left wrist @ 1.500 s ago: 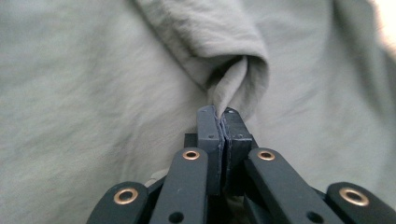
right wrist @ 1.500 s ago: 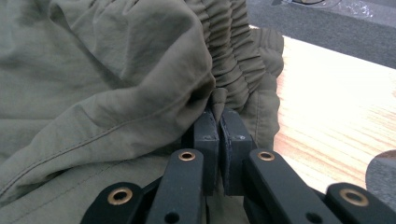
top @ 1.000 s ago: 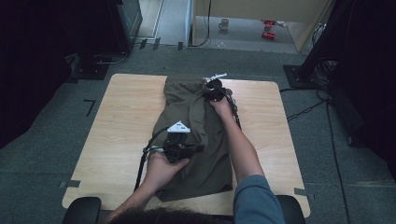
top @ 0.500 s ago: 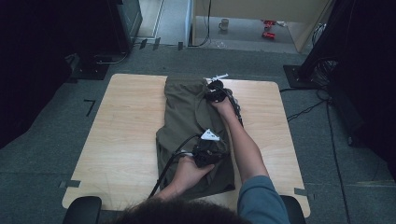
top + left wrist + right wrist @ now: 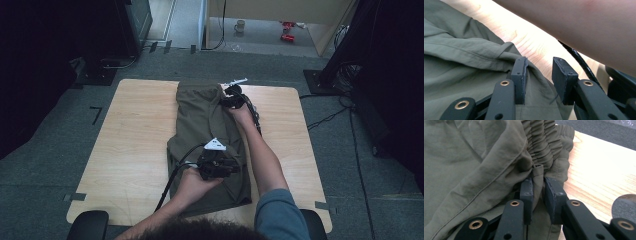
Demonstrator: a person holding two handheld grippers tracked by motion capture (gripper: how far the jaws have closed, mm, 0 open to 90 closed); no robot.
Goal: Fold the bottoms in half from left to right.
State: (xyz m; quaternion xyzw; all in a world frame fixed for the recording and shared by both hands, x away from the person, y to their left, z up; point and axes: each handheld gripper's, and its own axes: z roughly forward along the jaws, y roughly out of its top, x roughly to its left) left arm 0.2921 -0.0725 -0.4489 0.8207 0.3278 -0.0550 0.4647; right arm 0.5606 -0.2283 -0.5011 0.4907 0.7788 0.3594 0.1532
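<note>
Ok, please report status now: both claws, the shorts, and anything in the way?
Left claw opening, jaws apart over a fold of the shorts. Right claw at the waistband, cloth between its jaws, just loosening. Right forearm crosses close by.

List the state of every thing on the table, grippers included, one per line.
Olive trousers: folded lengthwise, lying flat on the table, elastic waistband at the far end.
Left gripper: jaws have just been opening, apart, fabric edge beside one pad, not clamped.
Right gripper: jaws have just been opening, a fold of waistband fabric between the pads.
Table: carries the trousers.
</note>
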